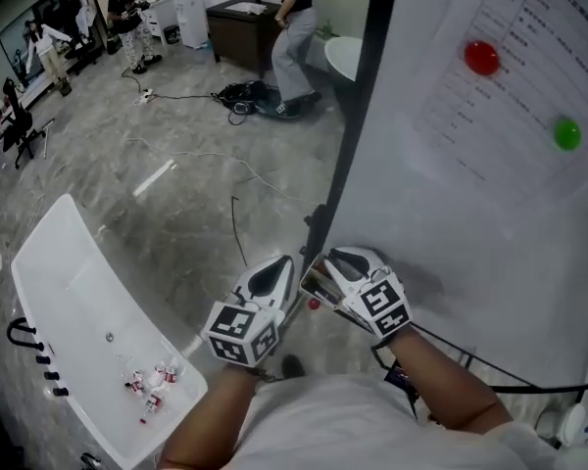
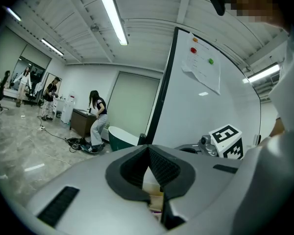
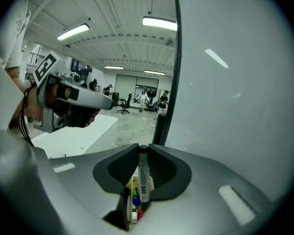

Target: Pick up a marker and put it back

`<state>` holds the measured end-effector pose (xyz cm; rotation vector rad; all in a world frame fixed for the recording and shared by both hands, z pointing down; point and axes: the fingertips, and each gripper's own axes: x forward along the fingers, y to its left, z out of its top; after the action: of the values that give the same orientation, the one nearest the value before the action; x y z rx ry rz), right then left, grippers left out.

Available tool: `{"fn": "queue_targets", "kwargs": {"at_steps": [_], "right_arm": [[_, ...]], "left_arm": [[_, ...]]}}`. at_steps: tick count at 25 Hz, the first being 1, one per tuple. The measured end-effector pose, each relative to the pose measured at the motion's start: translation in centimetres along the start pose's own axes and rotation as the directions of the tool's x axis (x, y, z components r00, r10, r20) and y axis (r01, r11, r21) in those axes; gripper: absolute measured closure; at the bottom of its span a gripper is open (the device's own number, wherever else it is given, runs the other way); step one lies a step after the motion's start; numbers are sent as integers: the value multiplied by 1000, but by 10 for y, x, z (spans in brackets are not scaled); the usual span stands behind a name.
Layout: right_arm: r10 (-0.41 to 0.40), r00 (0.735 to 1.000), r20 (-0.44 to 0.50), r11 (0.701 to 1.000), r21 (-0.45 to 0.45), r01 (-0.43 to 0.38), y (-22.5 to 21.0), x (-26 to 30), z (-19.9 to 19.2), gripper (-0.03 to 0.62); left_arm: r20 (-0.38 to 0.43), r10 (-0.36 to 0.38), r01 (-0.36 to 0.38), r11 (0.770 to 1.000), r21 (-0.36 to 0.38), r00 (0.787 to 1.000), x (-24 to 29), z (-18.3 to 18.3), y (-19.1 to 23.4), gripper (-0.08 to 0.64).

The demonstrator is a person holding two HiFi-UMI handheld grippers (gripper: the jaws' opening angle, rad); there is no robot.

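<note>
Your right gripper [image 3: 143, 150] clamps a marker [image 3: 143, 177]; left gripper [image 2: 148, 150] jaws together, empty.
Only the right gripper view shows the marker; the head view hides it. Its print is too small to read.

The head view looks steeply down from the person's head onto the left hand-held gripper [image 1: 286, 274] and right hand-held gripper [image 1: 318, 280] close below. The floor [image 1: 176, 164] and a white counter [image 1: 69, 302] lie at left and the whiteboard [image 1: 451, 233] at right. The left gripper view rides on its hand-held gripper and faces slightly upward along the jaws into the room, taking in ceiling lights [image 2: 112, 16]. The right gripper view looks along its own jaws, close beside the whiteboard, with the marker [image 3: 143, 175] between them large at centre. All three share the whiteboard's black edge [image 1: 356, 116]. Each gripper view catches the other hand-held gripper. The head and left gripper views share a distant person [image 1: 289, 27].
</note>
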<state>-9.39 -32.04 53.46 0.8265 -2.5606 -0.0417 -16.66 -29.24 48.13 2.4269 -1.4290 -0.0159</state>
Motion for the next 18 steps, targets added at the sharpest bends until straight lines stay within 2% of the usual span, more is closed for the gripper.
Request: {"fn": "queue_targets", "kwargs": {"at_steps": [5,8,10,15,18], "right_arm": [[7,993,-114,993,-115,-20,17,28,-38,529],[12,977,-212,979,-195,-55,26,40,-65,529],[19,968,-252,975,-208,-74,30,45,-76,529],[9,959,-285,966,-244,-82,32,59,-85,528],[9,960,-281,969,-236,-78,32,61,-84,528]], "left_arm": [[-31,3,-3,1000,-21,1000,-4,-22,13,558],[-61,5,-8,999,-37,998,-6,-35,17,558],[-71,6,-9,999,-46,997,-9,-39,18,558],[-72,8,-12,999,-46,997,-12,-38,26,558],[-74,11,-14,999,-48,997,-13,-38,28,558]]}}
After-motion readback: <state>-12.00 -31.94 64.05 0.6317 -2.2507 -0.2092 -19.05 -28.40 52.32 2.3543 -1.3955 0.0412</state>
